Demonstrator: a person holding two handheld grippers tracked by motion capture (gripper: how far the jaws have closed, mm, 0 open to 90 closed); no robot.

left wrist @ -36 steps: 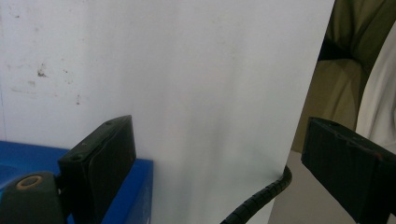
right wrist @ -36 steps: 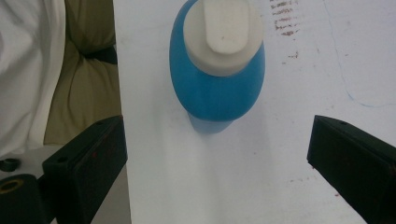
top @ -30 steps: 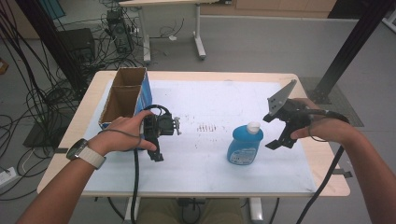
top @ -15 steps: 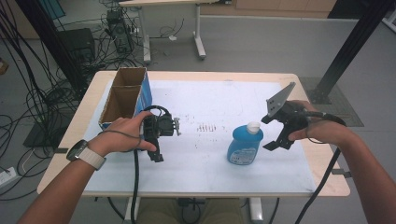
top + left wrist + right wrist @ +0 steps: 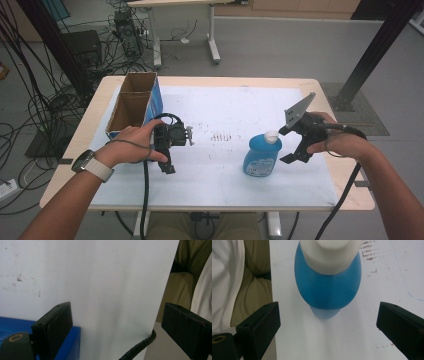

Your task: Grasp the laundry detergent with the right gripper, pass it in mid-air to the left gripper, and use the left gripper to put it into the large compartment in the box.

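A blue bottle (image 5: 262, 158) with a white cap (image 5: 271, 136) stands upright on the white sheet, right of centre. My right gripper (image 5: 288, 145) hovers just right of it, jaws open towards the bottle. In the right gripper view the bottle (image 5: 328, 285) stands just ahead of the open right gripper (image 5: 328, 325), centred on the gap and touching neither pad. My left gripper (image 5: 166, 161) rests on the sheet under the left hand, beside the cardboard box. In its own view the left gripper (image 5: 117, 325) is open over bare sheet, with nothing between the jaws.
An open cardboard box (image 5: 131, 104) with a blue side stands at the table's left, two compartments showing. The white sheet (image 5: 225, 105) covers most of the wooden tabletop. A black cable (image 5: 138, 346) trails over the near edge. Floor cables and another desk lie beyond the table.
The right gripper has edged slightly nearer the bottle. The left hand and its gripper have stayed where they were.
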